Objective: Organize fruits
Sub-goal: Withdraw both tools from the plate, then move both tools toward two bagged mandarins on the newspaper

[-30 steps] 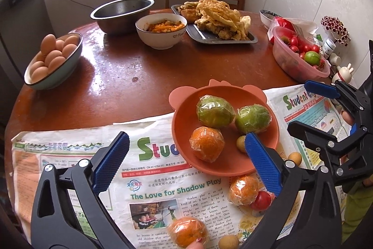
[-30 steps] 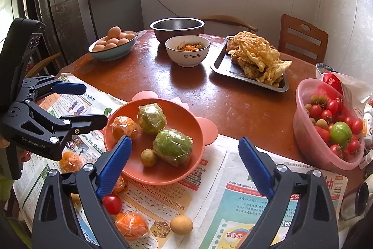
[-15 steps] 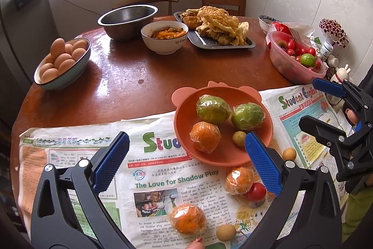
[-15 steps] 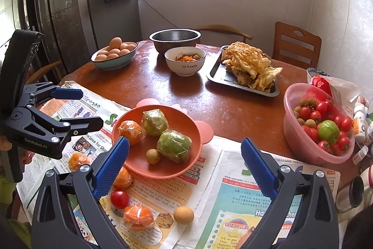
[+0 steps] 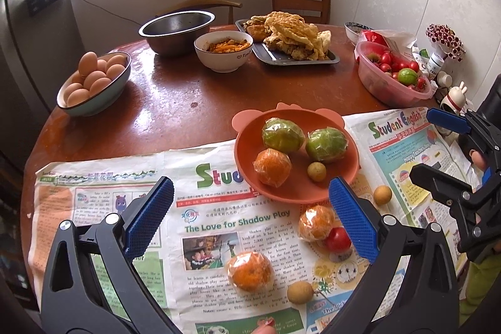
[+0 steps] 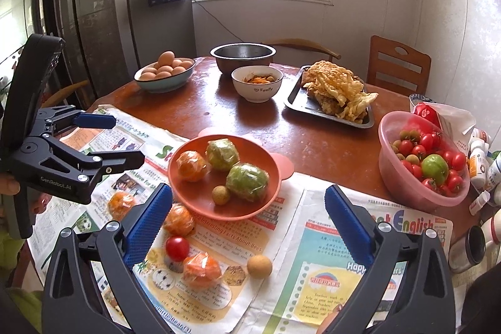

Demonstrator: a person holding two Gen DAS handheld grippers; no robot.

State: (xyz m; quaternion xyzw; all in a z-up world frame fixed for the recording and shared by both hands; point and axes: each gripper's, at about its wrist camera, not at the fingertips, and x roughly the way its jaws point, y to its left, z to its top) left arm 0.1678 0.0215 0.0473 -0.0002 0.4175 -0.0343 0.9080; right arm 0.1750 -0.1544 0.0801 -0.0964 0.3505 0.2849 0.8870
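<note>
An orange bear-eared plate [image 5: 313,194] [image 6: 191,199] on newspaper holds two wrapped green fruits [image 5: 282,135], a wrapped orange [image 5: 271,167] and a small longan [image 5: 317,171]. Loose on the newspaper lie wrapped oranges [image 5: 250,270] [image 5: 314,223], a cherry tomato [image 5: 337,239] [image 6: 177,248] and longans [image 5: 300,292] [image 5: 382,195]. My left gripper [image 5: 250,218] is open and empty above the paper. My right gripper [image 6: 247,221] is open and empty too, and also shows at the right of the left wrist view [image 5: 438,146].
A pink bowl of cherry tomatoes [image 6: 388,177] stands at the right. Farther back are an egg bowl [image 5: 103,97], a steel bowl [image 5: 175,36], a white food bowl [image 5: 224,61] and a tray of fried food [image 5: 269,57]. Small bottles [image 6: 479,158] crowd the right edge.
Both grippers have drawn back and up from the plate, so more of the table and newspaper shows. The fruits have not moved.
</note>
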